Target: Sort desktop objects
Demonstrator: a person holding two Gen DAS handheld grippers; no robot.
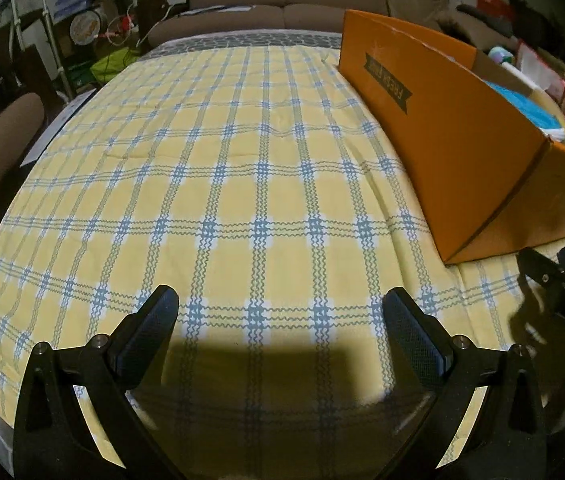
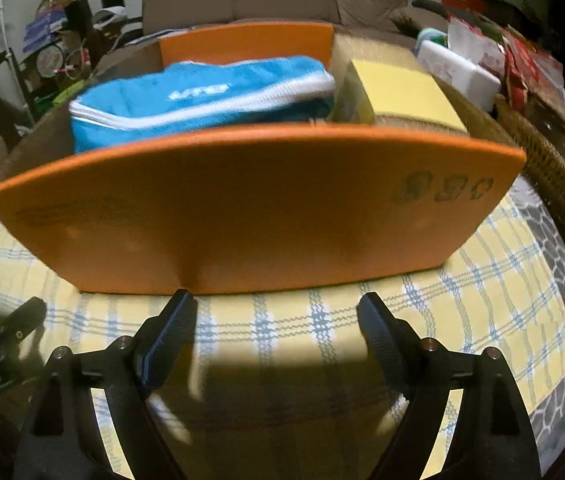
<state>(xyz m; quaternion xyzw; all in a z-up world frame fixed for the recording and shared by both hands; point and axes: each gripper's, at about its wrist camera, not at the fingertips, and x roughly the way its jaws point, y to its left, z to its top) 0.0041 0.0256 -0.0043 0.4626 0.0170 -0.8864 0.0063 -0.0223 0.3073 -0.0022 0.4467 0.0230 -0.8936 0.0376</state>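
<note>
Two empty grabbers over the checked cloth [image 1: 242, 184]

Left gripper [image 1: 281, 304] and right gripper [image 2: 276, 308] both gape wide; blue bag [image 2: 202, 96] sits in orange box [image 2: 250, 208].

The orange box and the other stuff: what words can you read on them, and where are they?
"FRESH FRUIT" on a dark banner on the orange box, half blurred.
"DAS", cut off by the picture's edge, on the right claw, in the left wrist view.
White logo on the blue pouch: too blurred to read.
Dark stamps on the box's near wall: unreadable.
Small white label on the left claw, in the right wrist view: too small.
</note>
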